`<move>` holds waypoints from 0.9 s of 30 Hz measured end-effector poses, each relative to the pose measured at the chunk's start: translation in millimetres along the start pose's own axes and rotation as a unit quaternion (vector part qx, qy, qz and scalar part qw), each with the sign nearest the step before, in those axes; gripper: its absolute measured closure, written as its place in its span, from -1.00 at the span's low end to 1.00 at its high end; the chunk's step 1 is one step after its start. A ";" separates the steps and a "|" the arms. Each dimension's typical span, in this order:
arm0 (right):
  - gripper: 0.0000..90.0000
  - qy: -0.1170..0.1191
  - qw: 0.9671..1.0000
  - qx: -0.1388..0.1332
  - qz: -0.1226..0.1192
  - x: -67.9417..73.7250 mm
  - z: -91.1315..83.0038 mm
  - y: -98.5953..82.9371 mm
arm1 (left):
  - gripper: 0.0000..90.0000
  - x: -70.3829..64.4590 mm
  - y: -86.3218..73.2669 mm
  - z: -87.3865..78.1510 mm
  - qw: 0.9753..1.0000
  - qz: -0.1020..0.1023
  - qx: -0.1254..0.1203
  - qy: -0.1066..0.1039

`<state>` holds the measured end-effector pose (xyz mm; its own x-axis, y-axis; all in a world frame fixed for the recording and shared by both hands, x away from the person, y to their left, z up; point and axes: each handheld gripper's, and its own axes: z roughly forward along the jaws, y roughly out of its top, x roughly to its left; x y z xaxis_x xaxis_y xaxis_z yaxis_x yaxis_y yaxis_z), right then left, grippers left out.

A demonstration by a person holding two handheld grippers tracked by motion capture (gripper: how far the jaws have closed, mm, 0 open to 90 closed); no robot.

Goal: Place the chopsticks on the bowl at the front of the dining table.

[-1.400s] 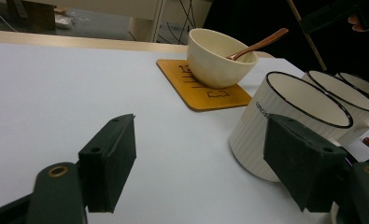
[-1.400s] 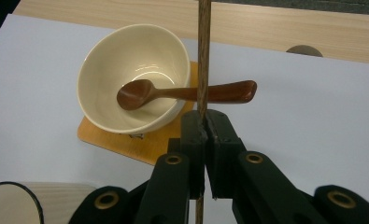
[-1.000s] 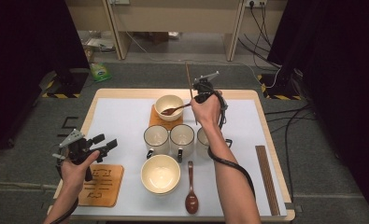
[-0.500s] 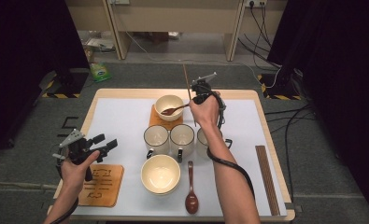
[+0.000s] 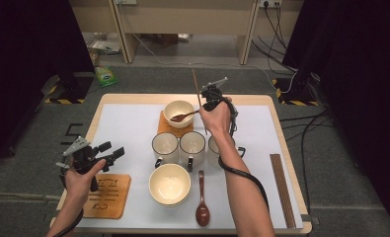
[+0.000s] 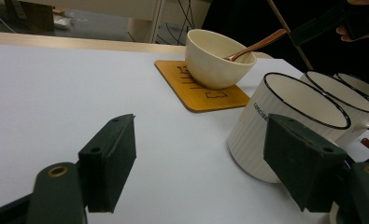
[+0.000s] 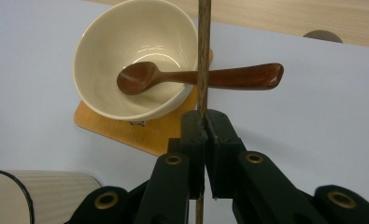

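Right tool [image 7: 203,122], jaws clamped on a chopstick [image 7: 202,56] held upright just beside the far bowl [image 5: 178,113] at 12 o'clock; placement appears pending. The spoon [image 7: 196,77] lying in that bowl crosses the path. Left tool [image 6: 196,163] hovers at 8 o'clock, jaws apart, empty, near mugs [image 5: 165,146].

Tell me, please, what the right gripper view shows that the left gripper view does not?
Right gripper view: the right gripper shut on a thin wooden chopstick.

Left gripper view: the left gripper open above the white table, beside a black-rimmed white mug.

Both: the cream bowl on its wooden coaster, a reddish-brown wooden spoon inside.
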<state>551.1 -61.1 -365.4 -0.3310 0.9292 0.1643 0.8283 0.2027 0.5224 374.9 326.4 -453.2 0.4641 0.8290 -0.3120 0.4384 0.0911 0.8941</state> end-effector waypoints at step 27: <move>0.91 0.007 0.999 0.031 -0.004 2.9 13.0 -2.3 | -0.45 -0.2 0.2 0.6 1.000 -0.001 0.000 0.000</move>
<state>554.1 -54.8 -377.1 -0.3444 0.9228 0.1725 0.8519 0.2300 0.4705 375.4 326.0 -453.2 0.4629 0.8292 -0.3132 0.4390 0.0925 0.8937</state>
